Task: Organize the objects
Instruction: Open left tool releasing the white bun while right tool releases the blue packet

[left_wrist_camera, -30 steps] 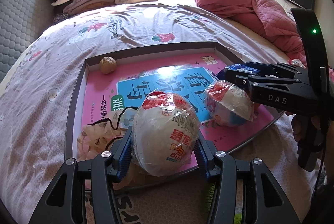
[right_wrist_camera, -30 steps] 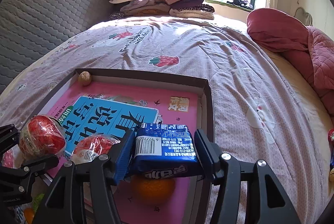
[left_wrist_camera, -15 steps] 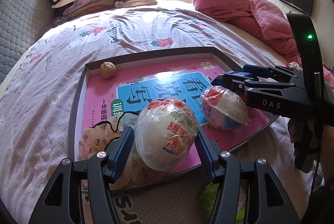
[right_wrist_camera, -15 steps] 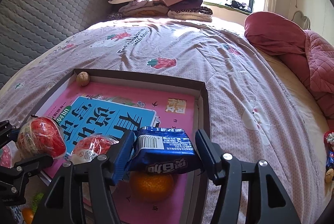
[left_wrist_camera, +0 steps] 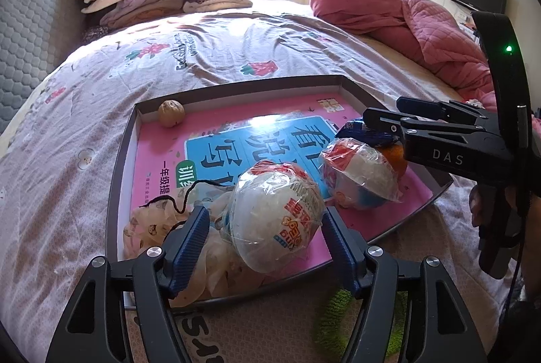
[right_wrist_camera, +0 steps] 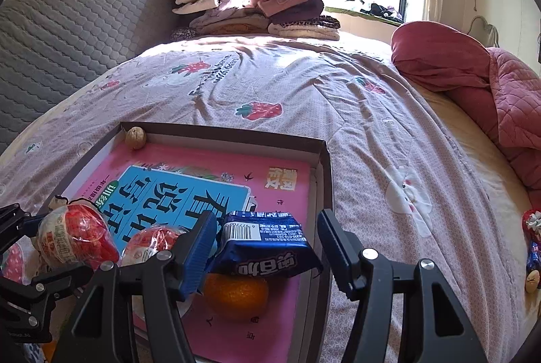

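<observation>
Blue snack packet (right_wrist_camera: pixel 267 244) atop orange (right_wrist_camera: pixel 235 295), between spread right gripper (right_wrist_camera: pixel 267 241) fingers, touching left one. Left gripper (left_wrist_camera: pixel 262 227) spread around wrapped ball (left_wrist_camera: pixel 275 214), gaps both sides.

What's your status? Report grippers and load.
Left gripper open around wrapped egg in tray. Right gripper open, blue packet resting on orange. Second wrapped egg between them.

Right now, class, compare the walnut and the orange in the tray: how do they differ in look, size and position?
The walnut is tan and wrinkled; the orange is bright and smooth. The walnut looks smaller than the orange, though it lies farther off. The walnut sits alone in the far left corner of the tray; the orange lies near the right wall, partly under a blue snack packet. Both are roundish and lie inside the tray.
</observation>
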A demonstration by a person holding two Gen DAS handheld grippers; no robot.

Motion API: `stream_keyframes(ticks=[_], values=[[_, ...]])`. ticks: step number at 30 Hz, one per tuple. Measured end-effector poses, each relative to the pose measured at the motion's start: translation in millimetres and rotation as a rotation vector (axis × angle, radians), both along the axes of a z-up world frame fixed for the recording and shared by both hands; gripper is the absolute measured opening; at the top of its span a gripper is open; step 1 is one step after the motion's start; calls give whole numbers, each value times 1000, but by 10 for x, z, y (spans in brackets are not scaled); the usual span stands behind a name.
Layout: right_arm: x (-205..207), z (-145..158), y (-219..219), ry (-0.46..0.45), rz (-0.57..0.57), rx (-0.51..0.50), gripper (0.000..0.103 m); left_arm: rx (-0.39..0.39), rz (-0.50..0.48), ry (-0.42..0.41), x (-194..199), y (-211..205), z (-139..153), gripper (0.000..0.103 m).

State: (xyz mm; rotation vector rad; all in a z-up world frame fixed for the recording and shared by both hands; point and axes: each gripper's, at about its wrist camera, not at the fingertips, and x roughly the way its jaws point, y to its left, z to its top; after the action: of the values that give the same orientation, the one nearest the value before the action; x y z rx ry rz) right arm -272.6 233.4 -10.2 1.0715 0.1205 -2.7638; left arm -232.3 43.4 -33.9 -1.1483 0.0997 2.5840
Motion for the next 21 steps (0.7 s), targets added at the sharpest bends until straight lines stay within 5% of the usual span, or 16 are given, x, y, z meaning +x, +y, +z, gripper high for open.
stream_keyframes(ticks=[21], values=[[117,259,-1,65,-1,-16,62,9,-17,38,57,24,106,73]])
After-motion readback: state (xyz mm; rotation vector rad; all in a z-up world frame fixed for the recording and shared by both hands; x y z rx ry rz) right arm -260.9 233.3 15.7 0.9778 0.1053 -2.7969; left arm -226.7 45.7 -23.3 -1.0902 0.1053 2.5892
